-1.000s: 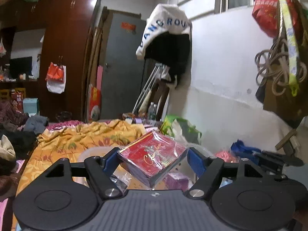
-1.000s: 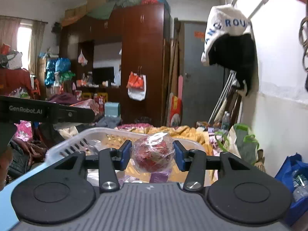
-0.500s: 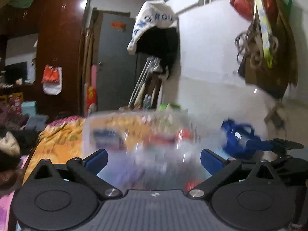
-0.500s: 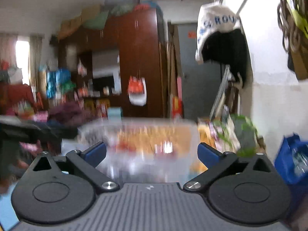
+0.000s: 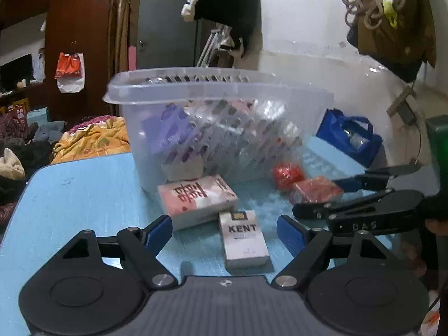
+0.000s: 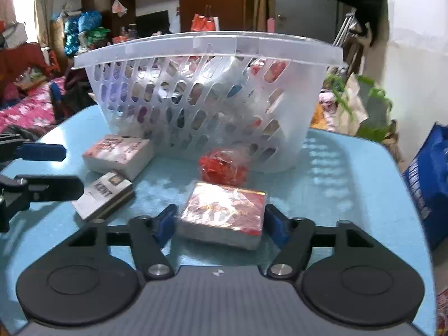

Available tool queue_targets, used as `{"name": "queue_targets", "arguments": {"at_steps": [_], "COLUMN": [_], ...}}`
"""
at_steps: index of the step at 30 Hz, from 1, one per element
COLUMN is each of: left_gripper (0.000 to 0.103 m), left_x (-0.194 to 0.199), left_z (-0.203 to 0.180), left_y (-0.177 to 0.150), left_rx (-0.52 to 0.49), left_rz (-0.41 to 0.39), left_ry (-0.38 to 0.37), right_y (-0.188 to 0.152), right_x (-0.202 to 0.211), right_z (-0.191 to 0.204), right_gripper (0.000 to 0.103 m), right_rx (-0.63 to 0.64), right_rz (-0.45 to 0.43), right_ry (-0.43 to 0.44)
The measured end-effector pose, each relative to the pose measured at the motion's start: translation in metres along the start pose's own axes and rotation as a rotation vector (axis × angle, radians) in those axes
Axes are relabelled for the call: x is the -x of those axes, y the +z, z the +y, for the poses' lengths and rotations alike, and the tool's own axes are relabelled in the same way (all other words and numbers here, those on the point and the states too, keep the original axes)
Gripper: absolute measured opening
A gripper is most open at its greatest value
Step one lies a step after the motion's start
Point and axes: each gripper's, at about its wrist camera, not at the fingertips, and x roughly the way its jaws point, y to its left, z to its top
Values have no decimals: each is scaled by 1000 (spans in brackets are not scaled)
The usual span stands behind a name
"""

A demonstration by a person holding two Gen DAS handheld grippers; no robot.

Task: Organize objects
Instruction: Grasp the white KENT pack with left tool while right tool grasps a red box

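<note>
- Basket (image 6: 207,89) of pale slotted plastic stands toward the far edge of the blue table (image 6: 350,184), several packets already inside.
- Right gripper (image 6: 221,224) straddles the red wrapped box (image 6: 224,210) just short of the table's near edge; its jaws are closing, pads beside the box's short sides, not visibly pressing.
- Left gripper (image 5: 224,229) is also closing, nothing gripped; the KENT pack (image 5: 243,238) lies between its fingers, long axis running away from them.
- Red wrapped ball (image 6: 224,165) and pink box (image 6: 120,151) lie against the basket's near wall.
</note>
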Motion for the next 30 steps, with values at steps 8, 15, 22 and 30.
{"name": "queue_targets", "arguments": {"at_steps": [8, 15, 22, 30], "left_gripper": [70, 40, 40, 40], "left_x": [-21, -20, 7, 15], "left_z": [-29, -36, -27, -29], "left_y": [-8, -13, -21, -23], "left_rx": [-44, -55, -41, -46], "left_rz": [68, 55, -101, -144], "left_ry": [24, 70, -59, -51], "right_y": [-7, -5, -10, -14], "right_x": [26, 25, 35, 48], "right_z": [-8, -14, -5, -2], "right_gripper": [68, 68, 68, 68], "right_rx": [-40, -74, -29, -10], "right_rz": [-145, -160, -226, -328], "right_ry": [-47, -2, 3, 20]}}
